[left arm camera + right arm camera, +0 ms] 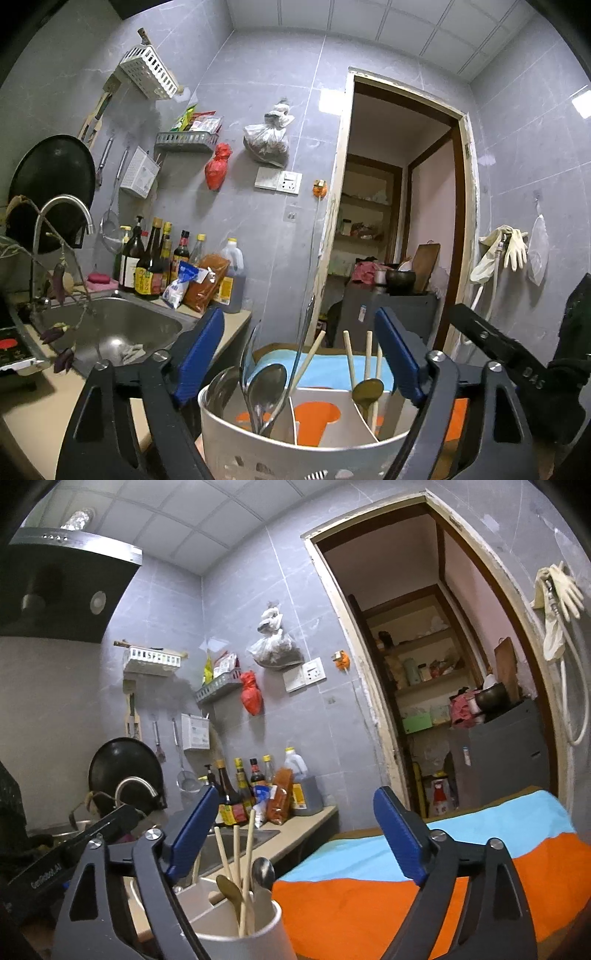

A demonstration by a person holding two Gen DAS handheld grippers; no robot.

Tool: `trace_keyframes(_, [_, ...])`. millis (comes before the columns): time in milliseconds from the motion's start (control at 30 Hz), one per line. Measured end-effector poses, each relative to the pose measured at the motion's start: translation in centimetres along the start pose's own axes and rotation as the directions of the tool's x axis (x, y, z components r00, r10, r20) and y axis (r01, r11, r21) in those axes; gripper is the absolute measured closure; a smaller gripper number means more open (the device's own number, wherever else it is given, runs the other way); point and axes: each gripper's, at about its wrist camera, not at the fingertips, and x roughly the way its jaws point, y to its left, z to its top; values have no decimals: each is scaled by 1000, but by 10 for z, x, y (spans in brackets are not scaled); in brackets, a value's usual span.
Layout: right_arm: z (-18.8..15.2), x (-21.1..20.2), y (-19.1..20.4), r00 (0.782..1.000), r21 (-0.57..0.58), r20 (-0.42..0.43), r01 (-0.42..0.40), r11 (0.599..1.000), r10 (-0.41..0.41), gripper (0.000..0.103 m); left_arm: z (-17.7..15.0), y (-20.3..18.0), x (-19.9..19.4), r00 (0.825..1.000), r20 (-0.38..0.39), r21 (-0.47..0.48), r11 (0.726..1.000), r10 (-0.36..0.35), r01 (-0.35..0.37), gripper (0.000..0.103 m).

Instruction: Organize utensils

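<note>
Since both the left tongs (299,354) and right tongs (291,830) gape wide, holding nothing, I'd judge the white caddy (258,439) light, top-heavy; grip its rim.

grey tiled walls (266,74), panelled ceiling (369,18), open wooden doorway (402,206)

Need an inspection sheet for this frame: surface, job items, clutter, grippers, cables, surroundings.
Surface: orange and blue cloth on the table.
Job's things: white caddy with dividers; steel spoons in one compartment, chopsticks and gold spoon in another.
Clutter: bottles and packets beside the sink.
Grippers: left gripper open, astride the caddy; right gripper open, holding nothing.
Cables: nothing seen.
Surroundings: tiled wall, open doorway, gloves hanging.
</note>
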Motion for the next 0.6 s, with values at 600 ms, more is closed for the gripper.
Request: trace_keyframes(600, [37,-108,-17,974,-56,-95,199,978,-203,0,7,-58,-44,987,-152,68,996,-44,55,5])
